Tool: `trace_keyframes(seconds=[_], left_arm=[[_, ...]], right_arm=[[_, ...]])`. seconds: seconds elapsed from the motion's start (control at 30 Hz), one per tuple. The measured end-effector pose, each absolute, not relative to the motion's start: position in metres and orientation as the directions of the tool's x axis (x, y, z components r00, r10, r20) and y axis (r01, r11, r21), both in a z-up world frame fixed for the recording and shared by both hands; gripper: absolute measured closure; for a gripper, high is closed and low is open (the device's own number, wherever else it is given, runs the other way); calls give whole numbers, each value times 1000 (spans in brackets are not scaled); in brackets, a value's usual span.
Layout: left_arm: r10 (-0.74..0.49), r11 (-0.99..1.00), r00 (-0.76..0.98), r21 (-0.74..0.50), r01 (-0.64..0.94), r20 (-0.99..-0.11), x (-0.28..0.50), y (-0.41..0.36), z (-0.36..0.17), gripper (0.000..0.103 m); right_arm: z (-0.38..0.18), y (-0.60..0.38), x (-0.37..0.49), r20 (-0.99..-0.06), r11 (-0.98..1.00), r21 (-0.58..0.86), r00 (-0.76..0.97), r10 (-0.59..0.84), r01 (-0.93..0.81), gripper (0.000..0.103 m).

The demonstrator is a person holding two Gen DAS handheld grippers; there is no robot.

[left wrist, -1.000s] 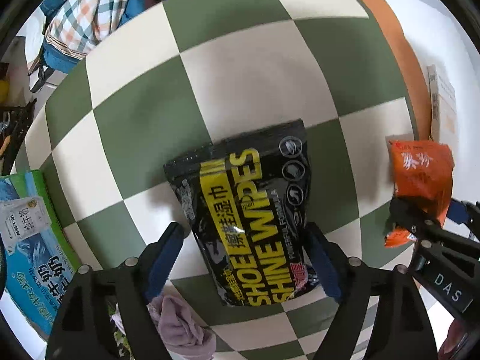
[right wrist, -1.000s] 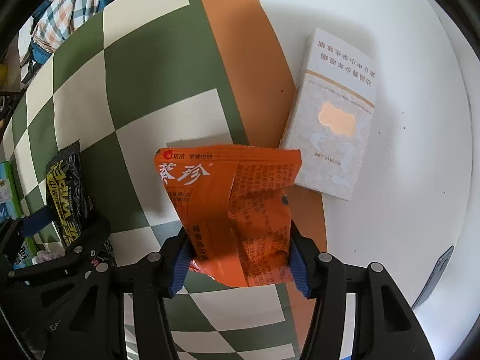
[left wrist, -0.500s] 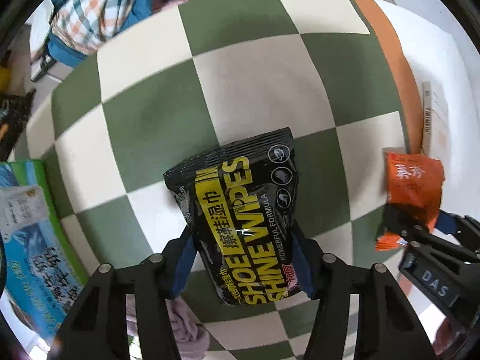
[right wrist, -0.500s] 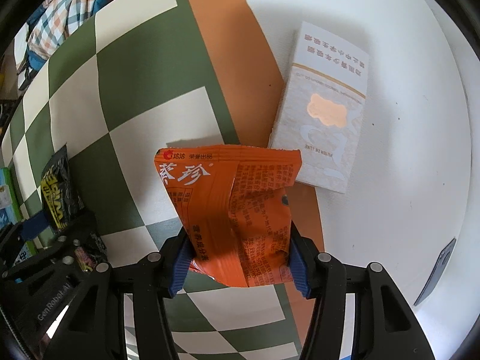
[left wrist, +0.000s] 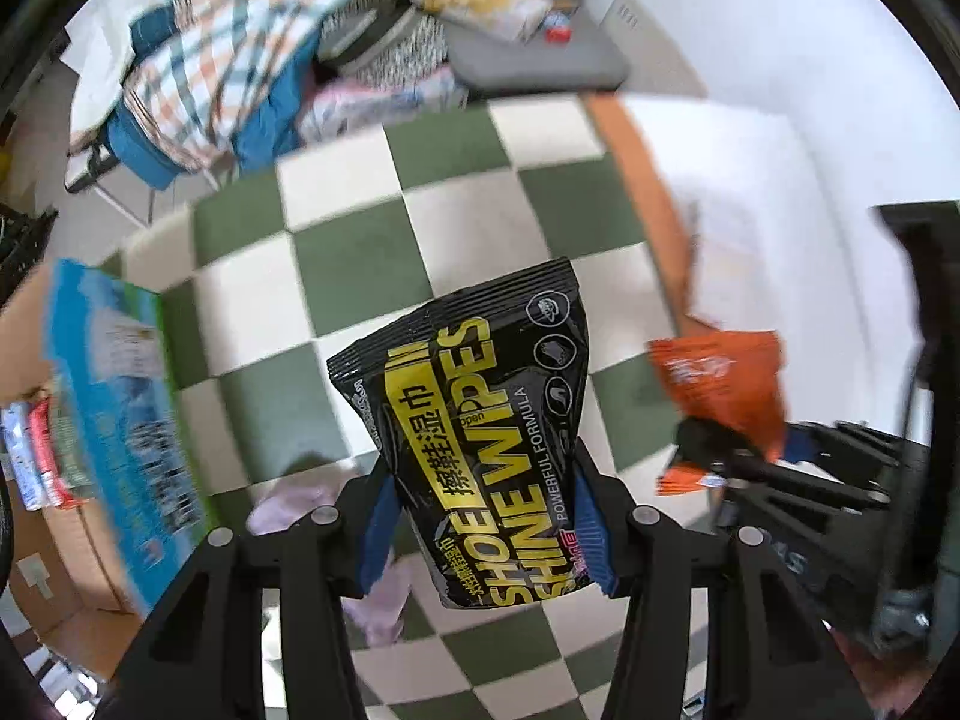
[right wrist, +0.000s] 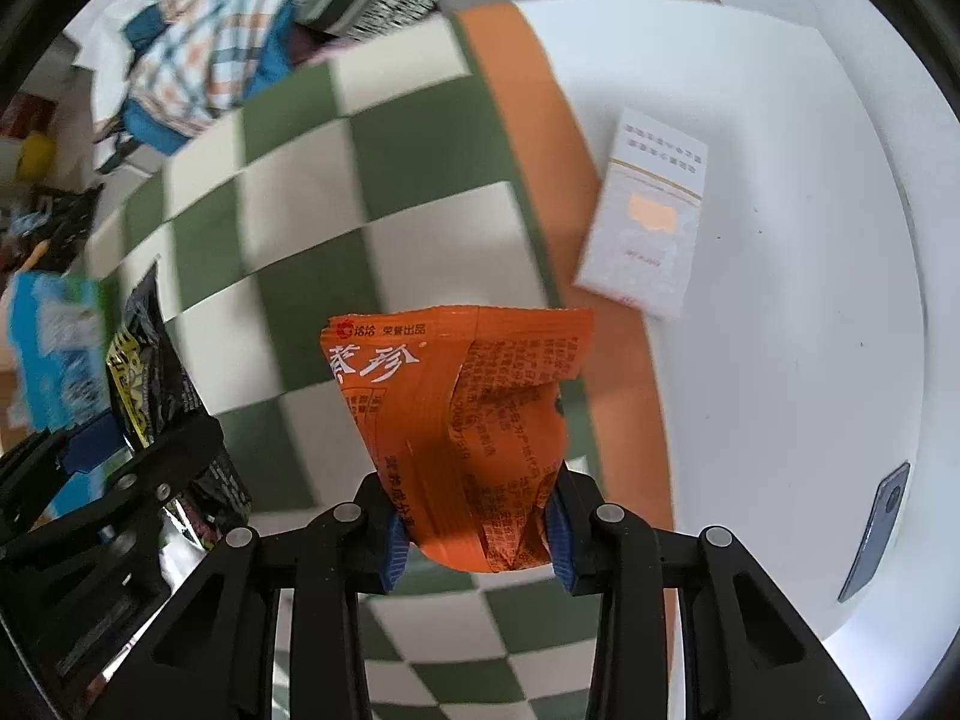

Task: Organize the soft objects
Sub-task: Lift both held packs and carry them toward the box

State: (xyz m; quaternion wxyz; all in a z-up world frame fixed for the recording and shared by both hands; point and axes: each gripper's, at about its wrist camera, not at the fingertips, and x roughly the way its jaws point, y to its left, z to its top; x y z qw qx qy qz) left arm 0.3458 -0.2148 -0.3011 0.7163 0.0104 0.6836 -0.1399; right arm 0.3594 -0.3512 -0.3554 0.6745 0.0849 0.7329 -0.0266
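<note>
The left gripper [left wrist: 483, 525] is clamped on the lower part of a black shoe wipes pack [left wrist: 474, 438], its blue-padded fingers [left wrist: 378, 531] pressing the pack's two side edges and holding it upright, clear of the checkered mat [left wrist: 372, 222]. The right gripper [right wrist: 477, 534] pinches the bottom of an orange snack packet [right wrist: 462, 426] the same way, above the mat's orange border. Relative to the wipes pack, the right gripper sits off to the right, close alongside.

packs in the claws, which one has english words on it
The black wipes pack in the left claw, printed SHOE SHINE WIPES. The orange pack in the right claw shows only Chinese text.
</note>
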Motion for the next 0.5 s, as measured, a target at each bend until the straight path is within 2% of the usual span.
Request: trace_keyframes(seconds=[0.23,0.5], left_arm=[[-222,963,157,-191,189,-962,305,-124,-224,55],[-141,990,183,-137,34,-973,277,20,-205,55]], right_arm=[[-269,-291,323,-982,978,186,38,183,94,65],[-219,-137,290,-935,933,344,53,351,-102,65]])
